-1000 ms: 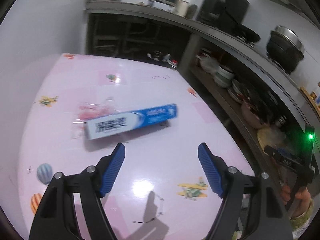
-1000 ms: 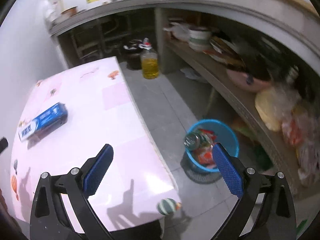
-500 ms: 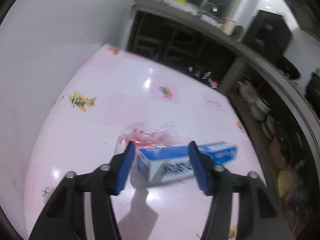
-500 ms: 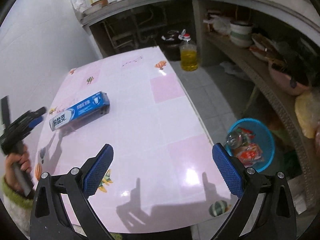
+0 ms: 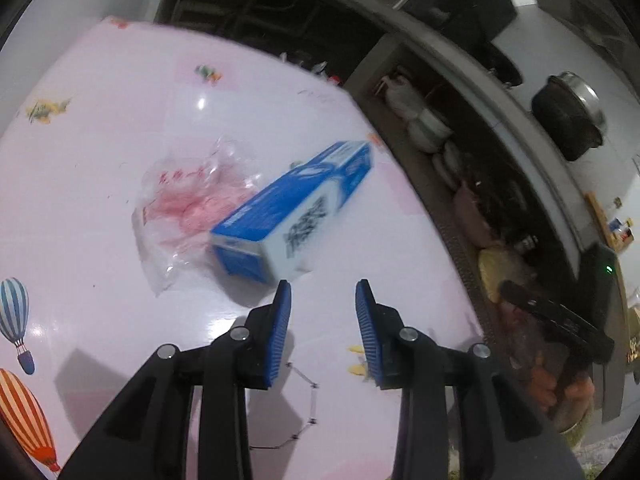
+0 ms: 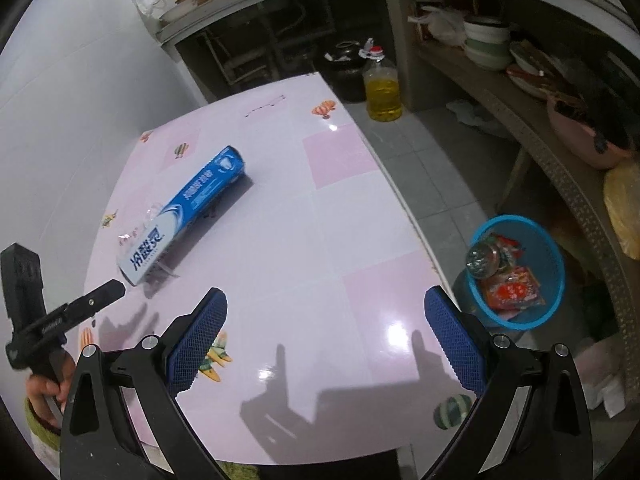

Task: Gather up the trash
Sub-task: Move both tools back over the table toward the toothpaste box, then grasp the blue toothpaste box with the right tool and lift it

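Pink tabletop (image 6: 320,240) w/ balloon prints carried the blue toothpaste box (image 5: 296,216), lying partly on a clear wrapper (image 5: 180,208). My left gripper (image 5: 323,300) sat just short of the box's near end, jaws just been closing, nothing btwn them. My right gripper (image 6: 326,336) gaped wide, empty. Blue bin (image 6: 552,256) stood on the floor beside the table.

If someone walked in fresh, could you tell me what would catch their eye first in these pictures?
Probably the blue toothpaste box lying on the pink table, its near end over a crumpled clear wrapper. The left tool sits just short of that box, its jaws having just been closing with nothing between them. A blue basket of trash stands on the floor beside the table.
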Tool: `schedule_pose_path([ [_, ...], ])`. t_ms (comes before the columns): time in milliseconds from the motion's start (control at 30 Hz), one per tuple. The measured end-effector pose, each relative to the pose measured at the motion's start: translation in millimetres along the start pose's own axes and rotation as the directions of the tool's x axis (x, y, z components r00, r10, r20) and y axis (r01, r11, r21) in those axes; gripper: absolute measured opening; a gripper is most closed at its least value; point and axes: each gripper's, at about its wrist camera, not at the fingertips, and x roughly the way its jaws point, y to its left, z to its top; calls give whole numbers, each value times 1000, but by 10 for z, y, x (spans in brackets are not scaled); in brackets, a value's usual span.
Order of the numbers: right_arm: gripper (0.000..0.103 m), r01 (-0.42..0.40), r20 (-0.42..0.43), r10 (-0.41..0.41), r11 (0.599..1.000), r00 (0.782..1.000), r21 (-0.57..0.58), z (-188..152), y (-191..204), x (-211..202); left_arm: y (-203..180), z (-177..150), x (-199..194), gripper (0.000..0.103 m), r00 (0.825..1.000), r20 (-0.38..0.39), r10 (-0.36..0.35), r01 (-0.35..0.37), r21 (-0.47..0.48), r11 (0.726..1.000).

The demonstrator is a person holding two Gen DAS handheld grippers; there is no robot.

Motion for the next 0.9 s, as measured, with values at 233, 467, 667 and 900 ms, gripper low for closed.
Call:
schedule_pose_path([
  [233,95,-112,-29,113,993,993,21,67,114,75,41,211,-64,53,988,114,104,-103,-20,995],
  [467,91,-364,-127,385,917,914,166,442,292,555,62,225,246,56,989,24,147,-147,18,989],
  [667,79,-420,-236,481,868,844,266,663,730,1216,-28,143,272,55,994,18,104,-105,40,994],
  [900,54,-344,-313,420,900,852,268,648,1029,1577,-56,45,263,56,999,17,49,-50,54,997],
])
